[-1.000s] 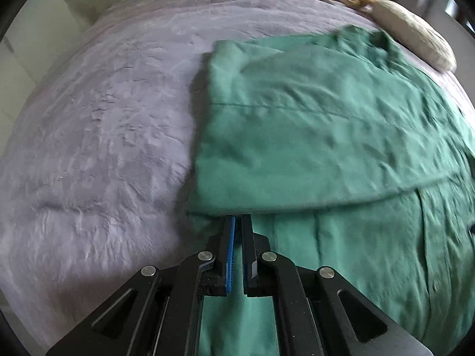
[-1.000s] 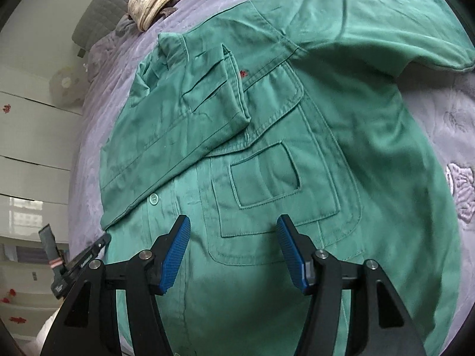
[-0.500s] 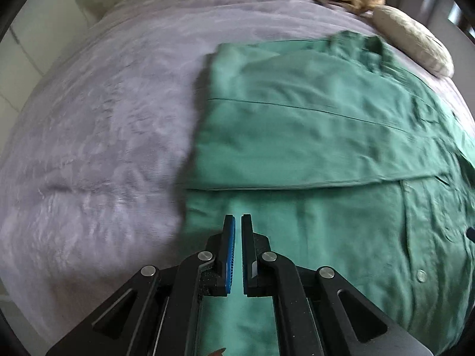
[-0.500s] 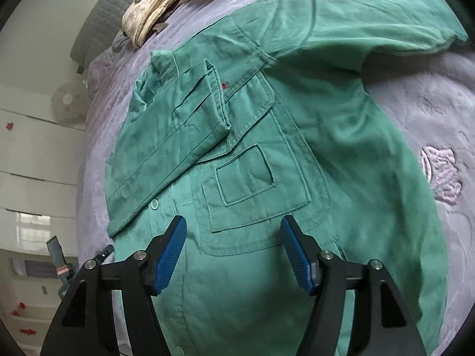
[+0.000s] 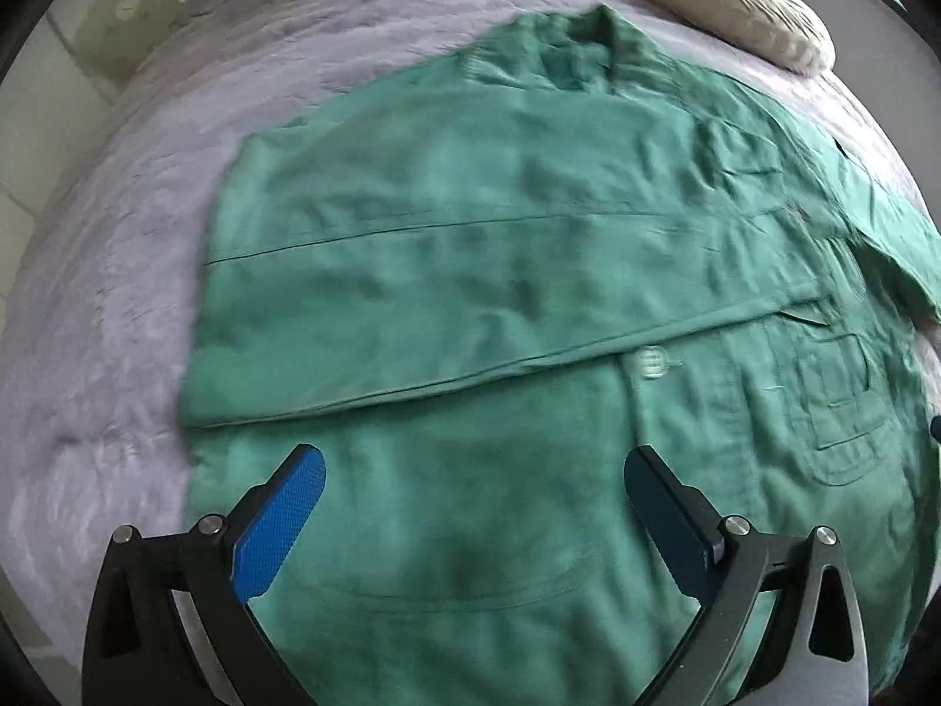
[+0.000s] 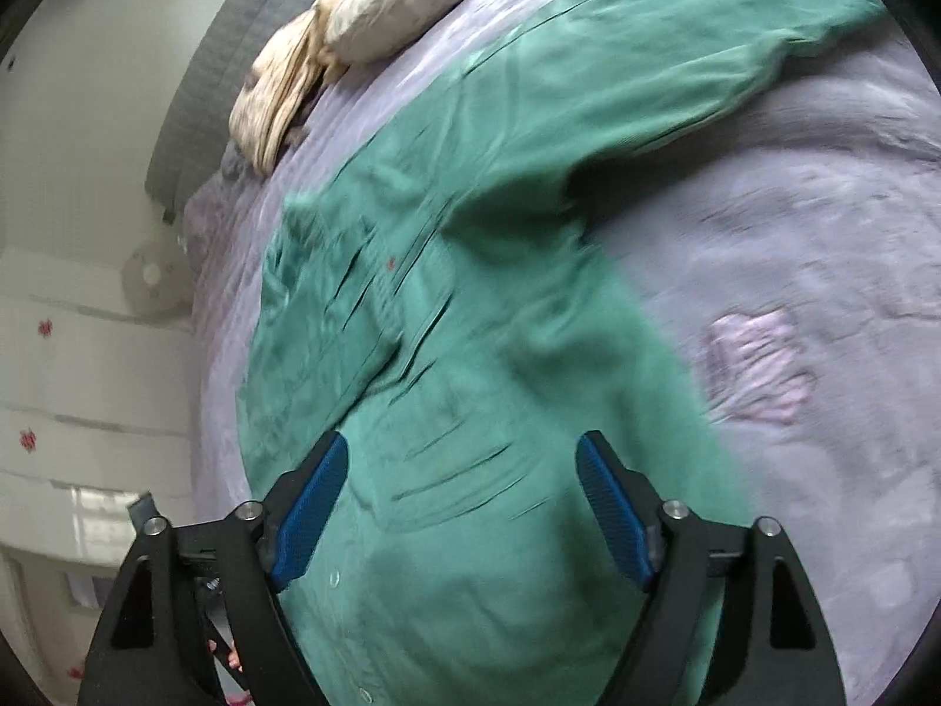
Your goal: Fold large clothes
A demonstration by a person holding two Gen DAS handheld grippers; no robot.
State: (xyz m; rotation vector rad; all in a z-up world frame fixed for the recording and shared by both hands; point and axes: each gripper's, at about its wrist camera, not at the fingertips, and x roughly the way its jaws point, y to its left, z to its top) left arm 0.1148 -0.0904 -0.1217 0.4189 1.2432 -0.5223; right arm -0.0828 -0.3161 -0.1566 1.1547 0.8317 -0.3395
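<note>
Hovering over green shirt (image 5: 470, 270) on bed (image 5: 117, 294), both grippers just opened, empty.

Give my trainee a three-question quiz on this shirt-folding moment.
1. True or false: the left gripper is clamped on the green shirt.
2. Which sleeve lies stretched out unfolded on the purple bedspread: (a) the one in the right wrist view, (b) neither?
3. What lies at the head of the bed beyond the collar?

Key: 1 false, both grippers' jaws have just opened and hold nothing, the right gripper too. 2 a. 3 a beige pillow.
</note>
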